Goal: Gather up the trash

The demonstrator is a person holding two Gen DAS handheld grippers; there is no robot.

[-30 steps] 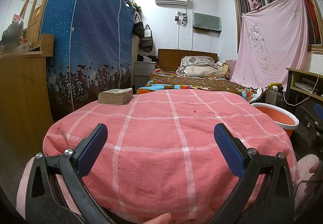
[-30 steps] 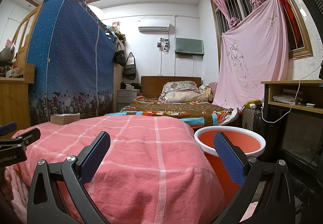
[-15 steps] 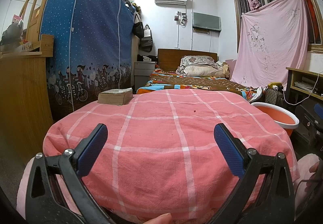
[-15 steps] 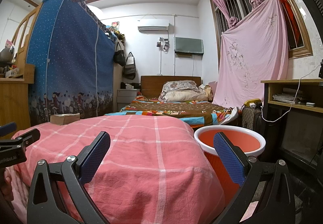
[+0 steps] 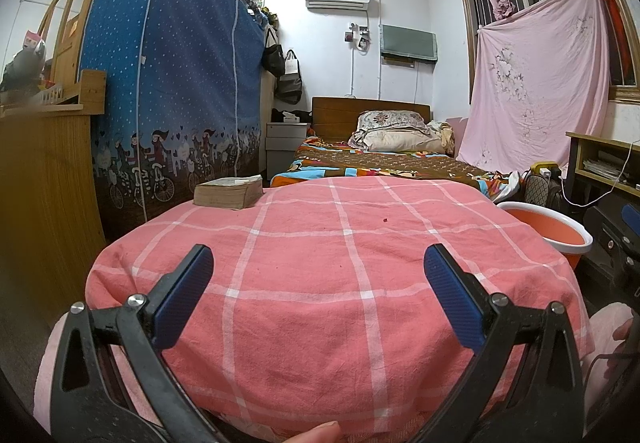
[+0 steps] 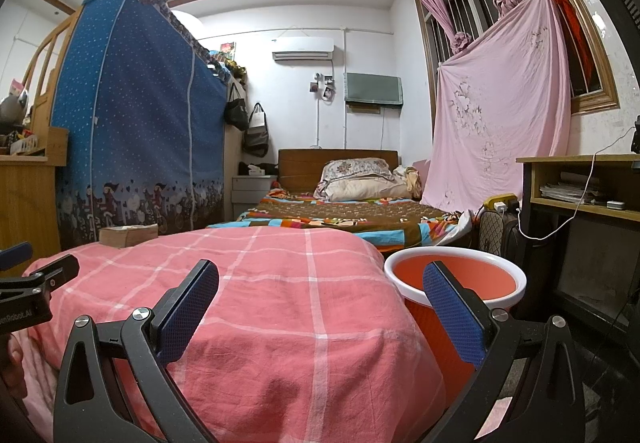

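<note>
Left wrist view: the left tool (image 5: 318, 283) is held with its blue-padded jaws spread wide and nothing between them, low before a rounded tabletop draped in a pink cloth with white checks (image 5: 340, 283). A thick, yellowed paperback book (image 5: 229, 192) lies at the far left edge of the cloth. A tiny dark red speck (image 5: 385, 220) sits on the cloth past the middle; it is judged the only candidate for trash, though too small to identify. An orange plastic basin with a white rim (image 5: 558, 229) stands on the floor just beside the right edge of the cloth. Right wrist view: the right tool (image 6: 320, 303) is likewise released and empty, aimed along the cloth's right side, with the basin (image 6: 456, 275) close ahead behind its right jaw. The left tool's tip (image 6: 36, 275) is seen at the left margin. Recommended handling: the cloth is to be scanned first; the speck is to be approached from above, pinched shallowly so that no fabric is gathered, and carried to the basin.
</note>
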